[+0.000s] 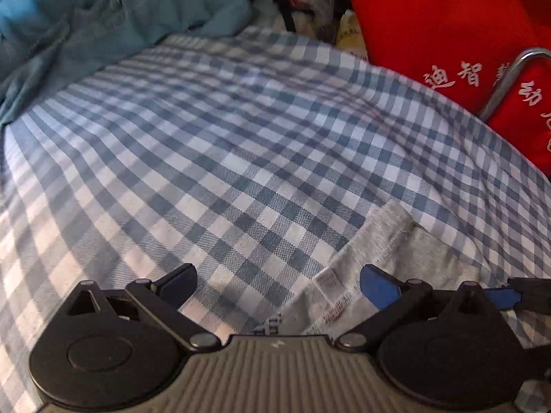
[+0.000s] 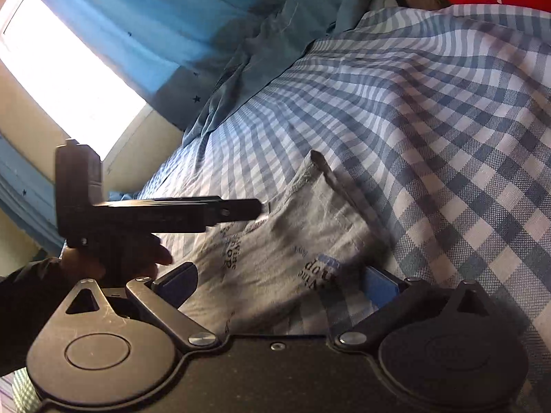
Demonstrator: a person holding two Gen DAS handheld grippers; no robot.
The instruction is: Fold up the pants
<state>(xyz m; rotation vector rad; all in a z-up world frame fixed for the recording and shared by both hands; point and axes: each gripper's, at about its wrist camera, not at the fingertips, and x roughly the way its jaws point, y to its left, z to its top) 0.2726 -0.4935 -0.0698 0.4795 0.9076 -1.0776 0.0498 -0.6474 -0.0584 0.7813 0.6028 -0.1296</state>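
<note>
Grey pants with dark printed lettering (image 2: 292,241) lie on a blue-and-white checked bedsheet (image 2: 430,120). In the left wrist view a grey stitched edge of the pants (image 1: 389,251) lies at the lower right on the sheet (image 1: 224,155). My left gripper (image 1: 277,284) is open just above the sheet, its right finger over the grey hem. In the right wrist view the left gripper (image 2: 255,208) shows from the side, its tip at the pants' far edge. My right gripper (image 2: 280,280) is open, jaws wide, straddling the near part of the pants.
A crumpled light blue cloth (image 1: 113,24) lies at the sheet's far left. A red bag with white characters (image 1: 447,34) and a metal handle (image 1: 509,79) stands at the far right. A bright window with a blue curtain (image 2: 113,34) is to the left.
</note>
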